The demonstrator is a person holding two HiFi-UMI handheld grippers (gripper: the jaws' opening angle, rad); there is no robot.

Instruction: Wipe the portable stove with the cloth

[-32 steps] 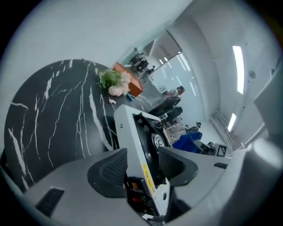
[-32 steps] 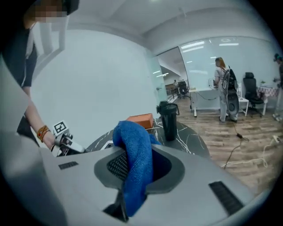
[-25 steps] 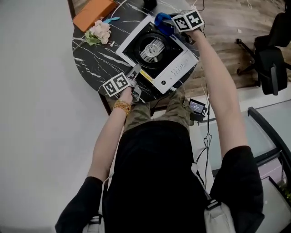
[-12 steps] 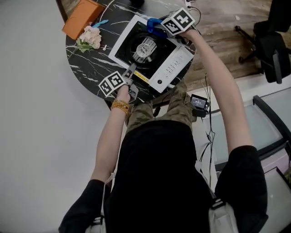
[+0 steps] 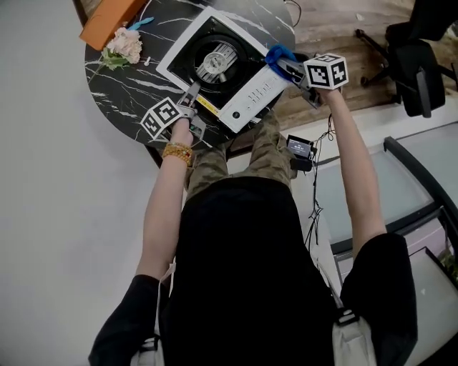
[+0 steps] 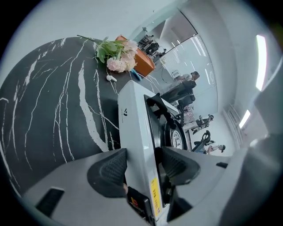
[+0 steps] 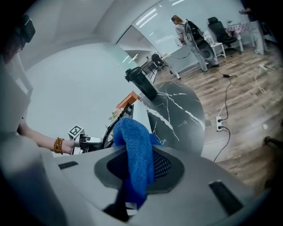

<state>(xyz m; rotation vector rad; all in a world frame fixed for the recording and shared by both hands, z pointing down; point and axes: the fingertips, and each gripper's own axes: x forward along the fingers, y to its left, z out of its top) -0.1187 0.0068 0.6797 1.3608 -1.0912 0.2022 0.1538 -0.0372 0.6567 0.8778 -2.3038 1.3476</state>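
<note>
The portable stove [image 5: 247,89] is white with a black burner top and lies on a round black marble table [image 5: 122,93]. My left gripper [image 5: 191,94] is shut on the stove's near-left rim; in the left gripper view both pads press the white edge of the stove [image 6: 135,110] from either side of my left gripper [image 6: 141,167]. My right gripper [image 5: 281,63] is shut on a blue cloth [image 5: 275,53] at the stove's right end, beside the control panel. In the right gripper view the cloth [image 7: 136,145] hangs folded between the pads of my right gripper [image 7: 137,167].
Pink flowers [image 5: 122,44] and an orange box [image 5: 107,18] lie at the table's far left. A black tumbler [image 7: 140,84] stands on the table beyond the stove. A black office chair [image 5: 415,50] is on the wooden floor to the right, and a small device [image 5: 299,149] hangs by the person's knees.
My right gripper has carried the blue cloth from the stove's far edge to its right end by the control panel. The left gripper has kept its hold on the stove's rim.
</note>
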